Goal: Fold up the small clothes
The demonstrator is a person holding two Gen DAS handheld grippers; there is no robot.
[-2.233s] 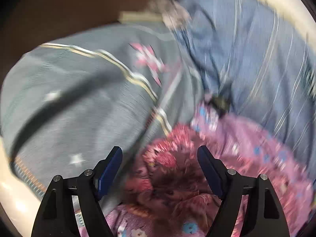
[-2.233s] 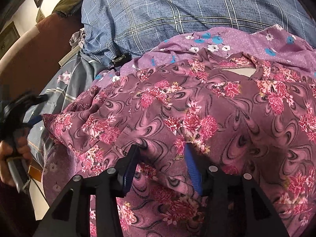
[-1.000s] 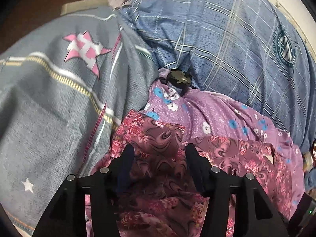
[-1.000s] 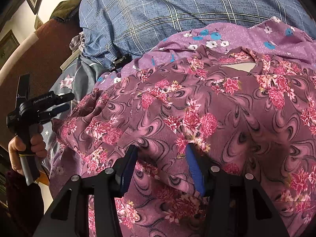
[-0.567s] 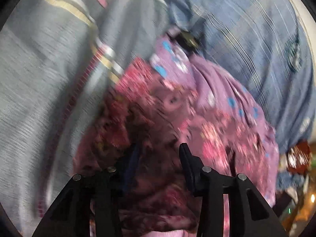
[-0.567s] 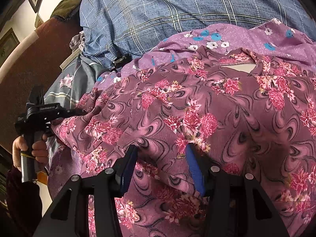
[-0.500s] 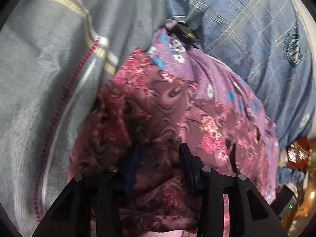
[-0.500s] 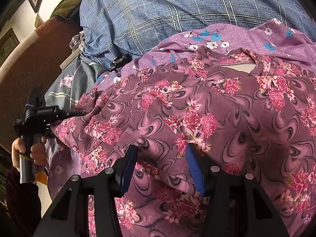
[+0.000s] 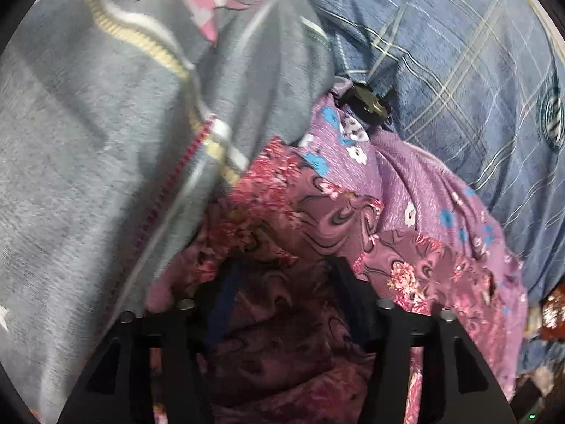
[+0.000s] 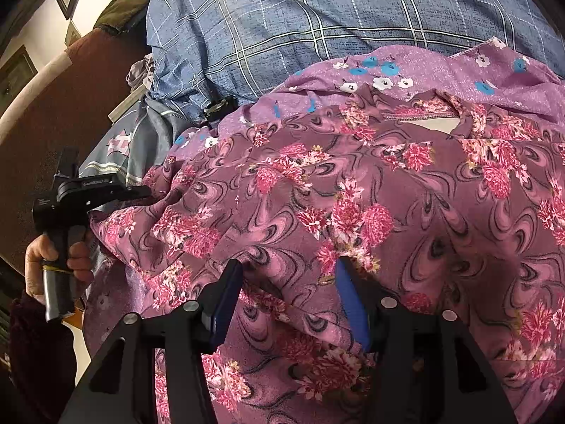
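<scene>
**Both tongs at the maroon floral garment**

Left wrist view: the left tongs (image 9: 282, 282) sit at lower centre, their jaws just opened wider, a bunched edge of the maroon floral garment (image 9: 310, 219) between them. A grey star blanket (image 9: 106, 123) fills the left, blue checked cloth (image 9: 459, 53) the upper right.

Right wrist view: the right tongs (image 10: 287, 282) stand half open over a raised fold of the garment at lower centre; whether the pads press it I cannot tell. A hand (image 10: 53, 258) at left holds the other tool.

No words I can read

A round teal emblem (image 9: 551, 113) sits on the blue checked cloth (image 9: 459, 70) near its right edge, its lettering too small; white print on my left gripper (image 10: 139, 190) body is blurred.
</scene>
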